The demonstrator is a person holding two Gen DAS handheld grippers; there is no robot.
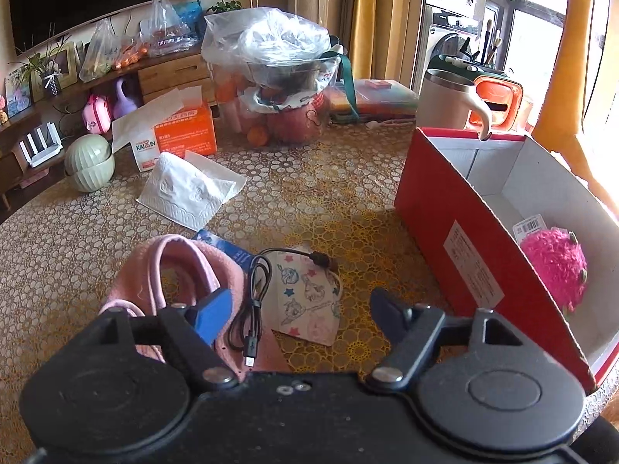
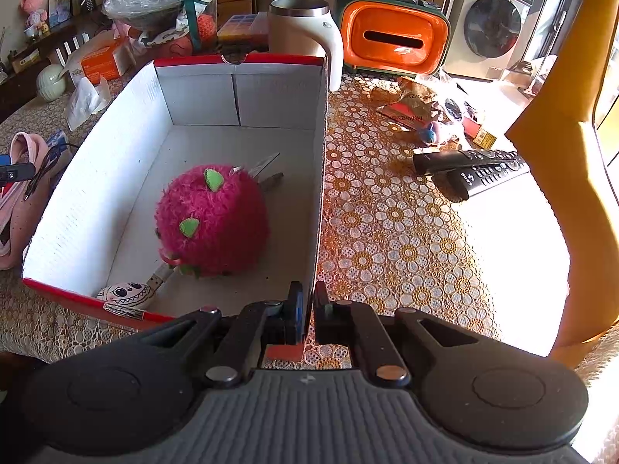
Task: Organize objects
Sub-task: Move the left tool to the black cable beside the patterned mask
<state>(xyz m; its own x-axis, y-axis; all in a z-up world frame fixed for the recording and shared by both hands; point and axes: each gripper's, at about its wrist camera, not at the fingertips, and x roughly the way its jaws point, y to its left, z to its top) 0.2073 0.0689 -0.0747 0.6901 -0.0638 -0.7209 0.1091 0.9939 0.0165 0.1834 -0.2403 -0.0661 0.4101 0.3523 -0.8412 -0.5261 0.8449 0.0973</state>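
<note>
A red cardboard box with a white inside lies open on the lace tablecloth. In it are a pink fluffy plush and a small painted keychain figure. My right gripper is shut on the box's near right wall. Left of the box, my left gripper hangs open and low. Between its fingers lie a coiled black USB cable and a cartoon-printed face mask, neither of them gripped. A pink knitted hat lies under the left finger, with a blue card beyond it.
A folded white tissue, an orange tissue carton, green bowls and a bagged fruit pile sit behind. Right of the box are two black remotes, snack wrappers, a cream mug and an orange case.
</note>
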